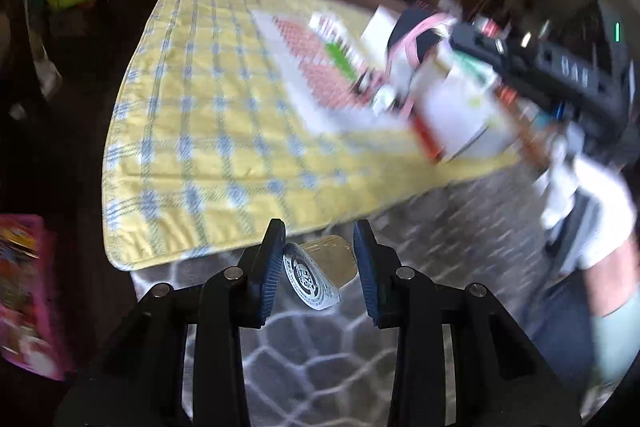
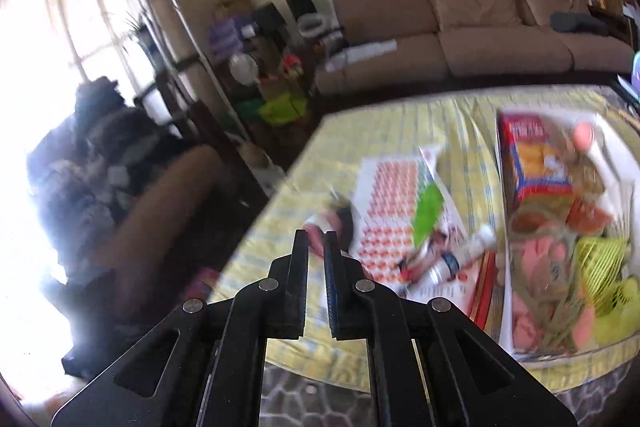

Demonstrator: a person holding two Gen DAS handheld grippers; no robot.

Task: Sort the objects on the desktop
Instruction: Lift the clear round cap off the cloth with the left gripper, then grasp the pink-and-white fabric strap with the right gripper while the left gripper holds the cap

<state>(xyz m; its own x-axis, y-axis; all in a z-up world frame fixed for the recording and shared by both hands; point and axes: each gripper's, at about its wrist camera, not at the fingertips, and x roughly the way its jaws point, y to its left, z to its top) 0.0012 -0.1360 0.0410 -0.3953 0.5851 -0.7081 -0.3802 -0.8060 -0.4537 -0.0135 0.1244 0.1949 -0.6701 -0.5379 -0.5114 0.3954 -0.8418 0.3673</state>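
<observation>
Left fingers (image 1: pixel 320 263) grasp a small clear jar (image 1: pixel 324 269) off the bench's (image 1: pixel 192 131) near edge; right fingers (image 2: pixel 316 263) are clenched, empty. The tray (image 2: pixel 612 143) at the right edge looks well filled; a tube (image 2: pixel 460 259) and papers (image 2: pixel 392 195) remain unsorted.

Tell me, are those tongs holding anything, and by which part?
The left tongs hold a small clear cup sideways, by its printed lid and its base. The right tongs are shut; whether they pinch anything is too blurred to tell.
</observation>
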